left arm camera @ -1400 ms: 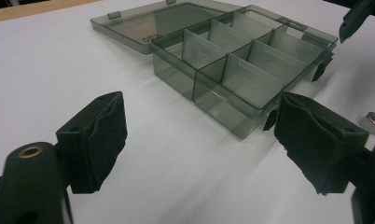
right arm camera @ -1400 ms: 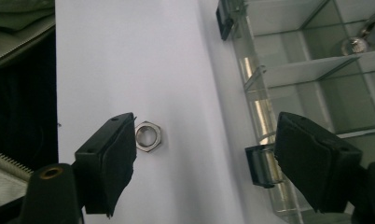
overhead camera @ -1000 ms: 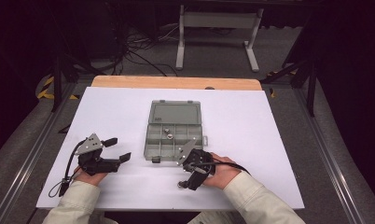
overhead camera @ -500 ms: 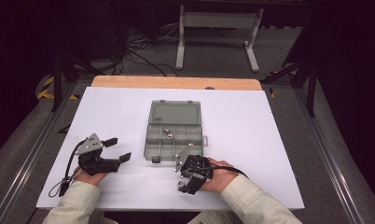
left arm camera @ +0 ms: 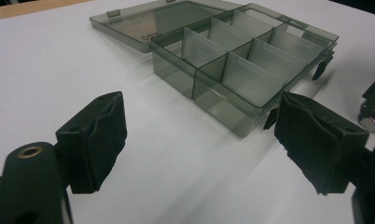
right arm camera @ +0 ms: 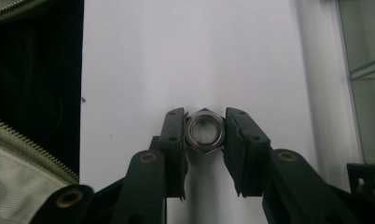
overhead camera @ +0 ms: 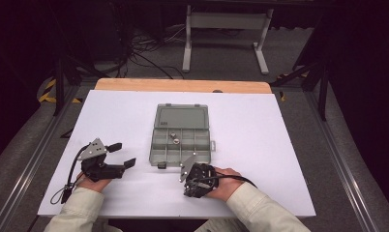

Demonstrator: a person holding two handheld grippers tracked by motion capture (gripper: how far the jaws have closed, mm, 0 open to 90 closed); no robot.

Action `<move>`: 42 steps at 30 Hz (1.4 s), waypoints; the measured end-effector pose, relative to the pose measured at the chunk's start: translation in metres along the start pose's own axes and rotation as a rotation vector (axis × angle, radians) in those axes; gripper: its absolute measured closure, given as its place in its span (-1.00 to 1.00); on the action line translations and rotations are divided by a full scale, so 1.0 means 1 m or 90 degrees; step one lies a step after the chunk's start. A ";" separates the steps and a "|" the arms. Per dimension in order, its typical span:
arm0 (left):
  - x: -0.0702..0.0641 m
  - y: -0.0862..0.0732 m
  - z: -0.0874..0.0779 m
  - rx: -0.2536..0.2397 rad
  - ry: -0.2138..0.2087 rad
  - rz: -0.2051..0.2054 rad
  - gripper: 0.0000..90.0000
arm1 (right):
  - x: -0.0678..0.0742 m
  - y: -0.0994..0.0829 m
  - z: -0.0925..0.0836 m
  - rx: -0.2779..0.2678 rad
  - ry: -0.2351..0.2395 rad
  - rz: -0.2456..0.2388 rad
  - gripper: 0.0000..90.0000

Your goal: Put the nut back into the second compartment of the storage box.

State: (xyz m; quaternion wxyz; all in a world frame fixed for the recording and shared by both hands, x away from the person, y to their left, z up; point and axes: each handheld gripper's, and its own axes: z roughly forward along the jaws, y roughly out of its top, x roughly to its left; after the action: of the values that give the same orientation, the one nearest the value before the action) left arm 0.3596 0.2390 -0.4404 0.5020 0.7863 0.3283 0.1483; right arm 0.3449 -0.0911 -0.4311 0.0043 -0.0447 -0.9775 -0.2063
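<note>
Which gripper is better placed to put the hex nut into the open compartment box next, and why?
The right gripper: its jaws, which have just been closing, already clamp the hex nut beside the compartment box. The left gripper rests open and empty on the table.

The bench (overhead camera: 260, 121) carries a white sheet (overhead camera: 110, 116) that covers most of its top; a strip of bare wood (overhead camera: 134, 85) shows along the far edge. A small dark mark (overhead camera: 217, 91) lies on that far edge, right of centre. Beyond the bench, a grey frame stand (overhead camera: 224, 21) with two legs stands on the floor (overhead camera: 289, 48). Black cables (overhead camera: 149, 48) lie tangled on the floor to its left. Yellow-and-black hazard tape (overhead camera: 50, 92) marks the floor off the far left corner.
</note>
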 end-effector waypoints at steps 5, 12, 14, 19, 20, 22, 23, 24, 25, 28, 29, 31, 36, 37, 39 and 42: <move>0.000 0.000 0.000 0.000 0.001 0.000 -0.61 | -0.001 0.001 0.000 0.002 0.001 0.000 0.55; 0.000 0.000 0.000 0.000 0.000 0.000 -0.61 | -0.006 0.005 -0.012 -0.023 -0.014 0.001 0.55; 0.000 0.000 0.000 0.000 0.000 0.000 -0.61 | -0.009 0.008 -0.018 -0.028 -0.021 -0.001 0.55; 0.000 0.000 0.000 -0.001 -0.001 -0.001 -0.61 | -0.016 0.015 -0.031 -0.043 -0.035 0.004 0.55; 0.000 0.000 0.000 -0.001 -0.002 -0.001 -0.61 | -0.017 0.016 -0.034 -0.042 -0.036 0.008 0.55; 0.000 0.000 0.000 -0.001 -0.002 -0.001 -0.61 | -0.020 0.019 -0.038 -0.049 -0.038 0.008 0.55; 0.000 0.000 0.000 -0.001 -0.002 -0.001 -0.61 | -0.022 0.020 -0.041 -0.051 -0.039 0.009 0.55; 0.000 0.000 0.000 -0.001 -0.002 -0.001 -0.61 | -0.024 0.022 -0.041 -0.057 -0.042 0.004 0.55; 0.000 0.000 0.000 -0.002 -0.002 -0.002 -0.61 | -0.026 0.023 -0.043 -0.059 -0.044 0.006 0.55; 0.000 0.000 -0.001 -0.002 -0.002 -0.003 -0.61 | -0.029 0.026 -0.047 -0.067 -0.045 0.008 0.55; 0.001 0.000 -0.001 -0.004 -0.003 -0.005 -0.61 | -0.033 0.028 -0.050 -0.070 -0.053 0.007 0.55; 0.001 0.000 -0.001 -0.003 -0.003 -0.003 -0.61 | -0.036 0.031 -0.053 -0.076 -0.055 0.008 0.55; 0.001 0.000 -0.001 -0.004 -0.004 -0.004 -0.61 | -0.043 0.035 -0.058 -0.082 -0.059 0.014 0.55; 0.001 0.000 -0.001 -0.004 -0.004 -0.003 -0.61 | -0.045 0.035 -0.059 -0.086 -0.059 0.016 0.55; 0.001 0.000 -0.001 -0.004 -0.004 -0.003 -0.61 | -0.050 0.036 -0.062 -0.092 -0.063 0.019 0.55; 0.001 0.000 -0.001 -0.004 -0.004 -0.003 -0.61 | -0.056 0.037 -0.064 -0.098 -0.081 0.027 0.55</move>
State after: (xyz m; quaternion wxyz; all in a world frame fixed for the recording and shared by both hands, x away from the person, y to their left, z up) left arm 0.3600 0.2410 -0.4396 0.5056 0.7844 0.3283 0.1460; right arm 0.4035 -0.0878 -0.3587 -0.0572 -0.0787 -0.9559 -0.2772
